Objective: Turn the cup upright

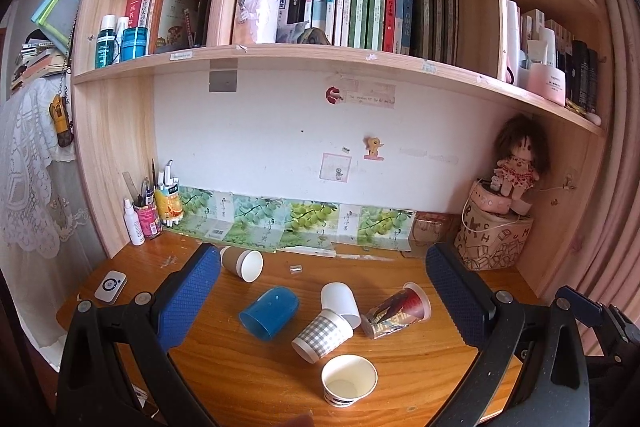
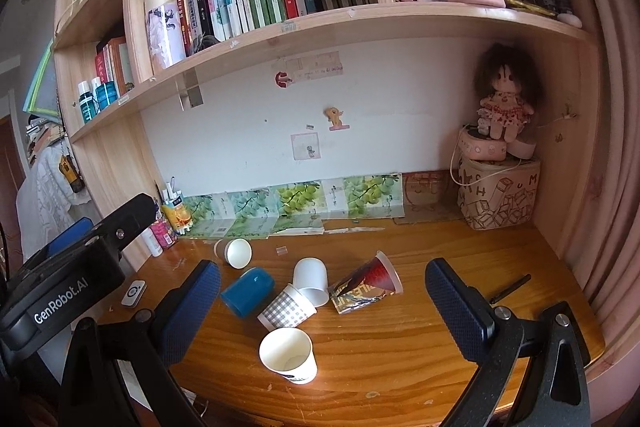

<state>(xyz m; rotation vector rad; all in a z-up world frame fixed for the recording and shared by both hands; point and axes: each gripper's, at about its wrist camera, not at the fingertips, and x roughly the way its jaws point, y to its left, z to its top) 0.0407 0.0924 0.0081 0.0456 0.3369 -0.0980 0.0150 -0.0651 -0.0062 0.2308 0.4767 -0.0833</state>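
Several cups lie on the wooden desk. One white paper cup stands upright at the front. On their sides lie a blue plastic cup, a grey checked cup, a white cup, a red and foil printed cup and a brown sleeved cup. My left gripper is open and empty above the cups. My right gripper is open and empty too.
A pen holder and spray bottle stand at the back left. A printed box with a doll fills the back right corner. A white remote lies at the left edge. A black pen lies at the right.
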